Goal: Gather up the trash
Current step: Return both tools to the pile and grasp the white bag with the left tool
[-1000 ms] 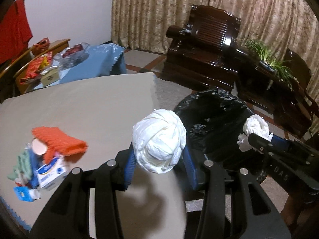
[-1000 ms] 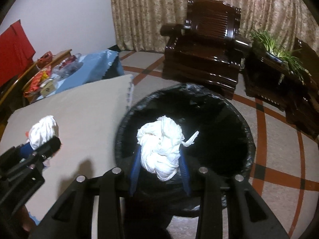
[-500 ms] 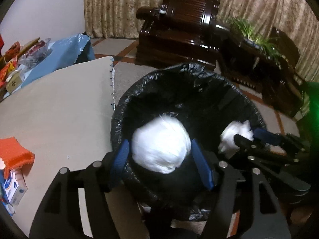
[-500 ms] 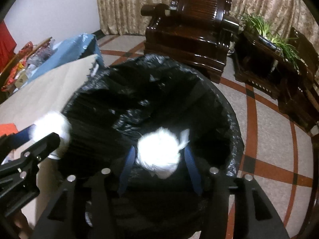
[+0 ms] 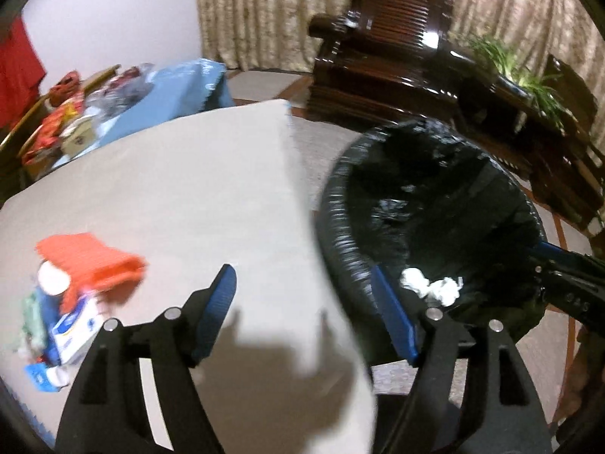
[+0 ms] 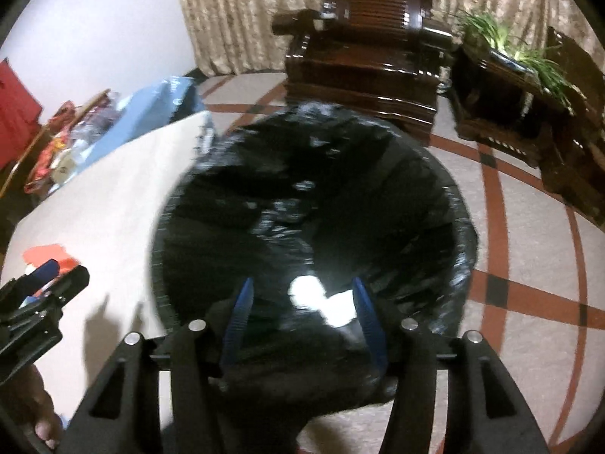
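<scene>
Lighting: dim indoor light from above and behind the cameras; warm cast on the curtain.
Shadows: dark, soft-edged gripper shadow on the beige tabletop, at its near edge in the left wrist view.
Glare: specular streaks on the black bin liner; sheen on the dark wooden armchair; white paper wads blown out to featureless patches.
Blur: motion smear in both views, strongest on the orange cloth and liner rim.
Distortion: fisheye bending and black vignette at all corners.
</scene>
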A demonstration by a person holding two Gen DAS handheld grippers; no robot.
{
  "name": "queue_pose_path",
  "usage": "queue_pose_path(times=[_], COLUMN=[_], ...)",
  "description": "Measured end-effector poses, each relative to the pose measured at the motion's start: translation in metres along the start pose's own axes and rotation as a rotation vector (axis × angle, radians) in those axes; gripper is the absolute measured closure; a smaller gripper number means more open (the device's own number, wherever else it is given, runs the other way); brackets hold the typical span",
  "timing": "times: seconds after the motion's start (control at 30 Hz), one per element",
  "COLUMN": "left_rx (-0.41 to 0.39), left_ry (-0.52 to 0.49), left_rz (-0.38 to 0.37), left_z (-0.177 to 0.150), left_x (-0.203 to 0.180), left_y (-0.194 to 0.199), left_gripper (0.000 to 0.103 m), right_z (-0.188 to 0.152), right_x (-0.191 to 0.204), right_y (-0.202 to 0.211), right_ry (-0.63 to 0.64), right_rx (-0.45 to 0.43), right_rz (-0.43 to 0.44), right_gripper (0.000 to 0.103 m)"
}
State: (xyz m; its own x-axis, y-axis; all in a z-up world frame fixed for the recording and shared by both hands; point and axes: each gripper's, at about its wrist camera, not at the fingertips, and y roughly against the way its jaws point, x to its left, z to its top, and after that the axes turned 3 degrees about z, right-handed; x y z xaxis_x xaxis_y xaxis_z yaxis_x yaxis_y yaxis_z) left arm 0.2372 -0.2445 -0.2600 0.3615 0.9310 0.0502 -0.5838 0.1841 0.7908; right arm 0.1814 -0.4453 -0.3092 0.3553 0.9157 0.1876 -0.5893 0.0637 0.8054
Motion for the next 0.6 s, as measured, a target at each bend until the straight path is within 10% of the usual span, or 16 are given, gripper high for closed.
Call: queue_pose_path(times=[0.6], left_rx=[-0.042], left_ry=[0.284], left_rz=[0.314], left_z=[-0.071], left_x=[0.238], left_y=[0.096], left_gripper=[0.019], right_z=[-0.035], right_x=[0.232], right_y=[0.044], right_ry=[0.268], right_rx=[-0.038], right_rz=[0.239], right_gripper=[0.036])
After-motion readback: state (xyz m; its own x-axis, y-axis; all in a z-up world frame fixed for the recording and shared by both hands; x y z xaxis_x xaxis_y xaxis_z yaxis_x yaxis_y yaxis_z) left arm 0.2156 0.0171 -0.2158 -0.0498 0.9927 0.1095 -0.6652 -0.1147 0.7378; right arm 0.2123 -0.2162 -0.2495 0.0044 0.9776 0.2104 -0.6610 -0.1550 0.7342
